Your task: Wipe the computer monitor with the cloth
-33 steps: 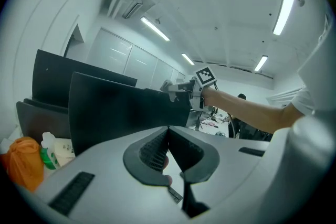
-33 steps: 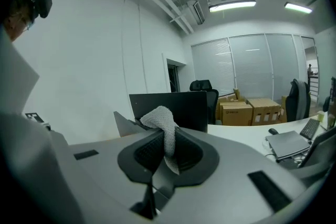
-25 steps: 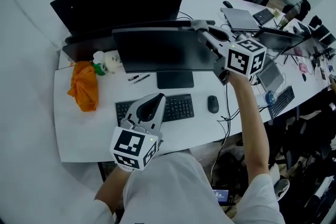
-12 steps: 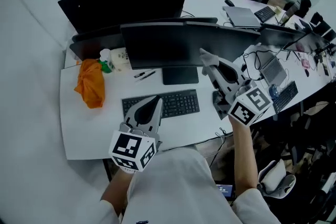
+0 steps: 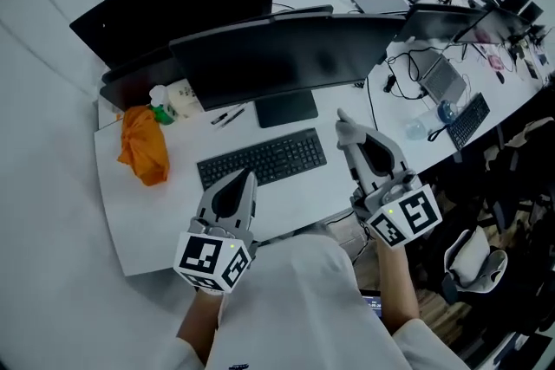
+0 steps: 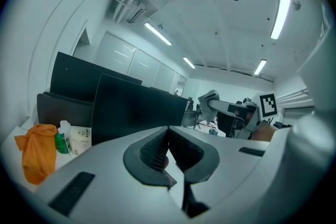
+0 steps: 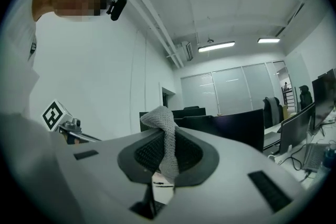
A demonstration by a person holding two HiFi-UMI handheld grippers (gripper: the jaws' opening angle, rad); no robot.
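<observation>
While the right gripper (image 5: 347, 133) is pinching a grey knit cloth (image 7: 168, 150) between its closed jaws, the cloth is sticking up past the jaw tips as a folded tuft and hanging down through the jaw gap. In the head view this gripper is hovering over the front edge of the desk (image 5: 147, 217), right of the keyboard (image 5: 262, 159), and is pointing toward the computer monitor (image 5: 286, 56). The cloth is sitting clear of the screen, not touching it. The left gripper (image 5: 245, 182) is hovering over the near side of the desk, just in front of the keyboard's left half. Its jaws are pressing together with nothing between them (the left gripper view is showing the pads meeting). The monitor is standing upright behind the keyboard with its screen dark, and a second dark monitor (image 5: 178, 0) is standing behind it. At the desk's left an orange bundle (image 5: 143, 145) is lying beside a green bottle (image 5: 159, 111) and a white packet (image 5: 182, 99). Two pens (image 5: 225, 117) are lying near the monitor's foot.
</observation>
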